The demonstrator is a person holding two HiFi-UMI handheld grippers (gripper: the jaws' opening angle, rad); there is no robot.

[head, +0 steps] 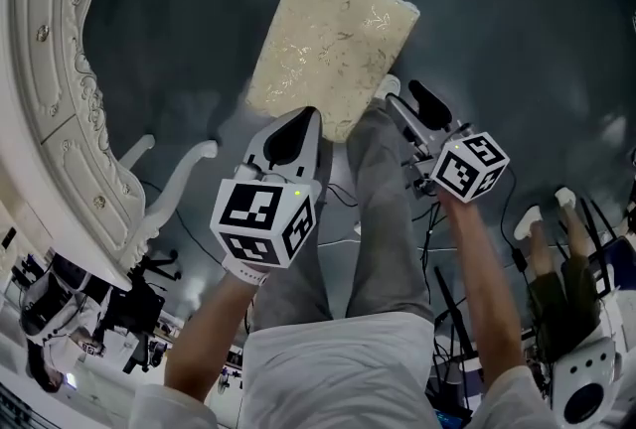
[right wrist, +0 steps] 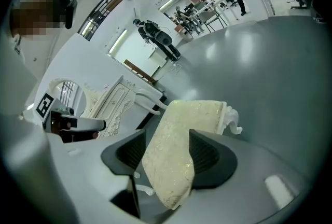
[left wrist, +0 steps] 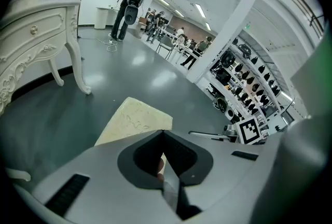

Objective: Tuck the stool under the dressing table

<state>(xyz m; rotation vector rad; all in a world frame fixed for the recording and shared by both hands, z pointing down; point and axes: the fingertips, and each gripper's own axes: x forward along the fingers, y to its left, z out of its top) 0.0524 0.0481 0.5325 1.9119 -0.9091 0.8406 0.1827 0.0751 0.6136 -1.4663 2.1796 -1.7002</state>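
The cream stool stands on the floor, right of the dressing table, left tongs clenched at its near edge, right tongs released, its cushion between their jaws.

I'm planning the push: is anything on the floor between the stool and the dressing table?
Nothing visible does. In the head view the floor between the stool and the dressing table lies bare; only the table's own curved legs stand there.
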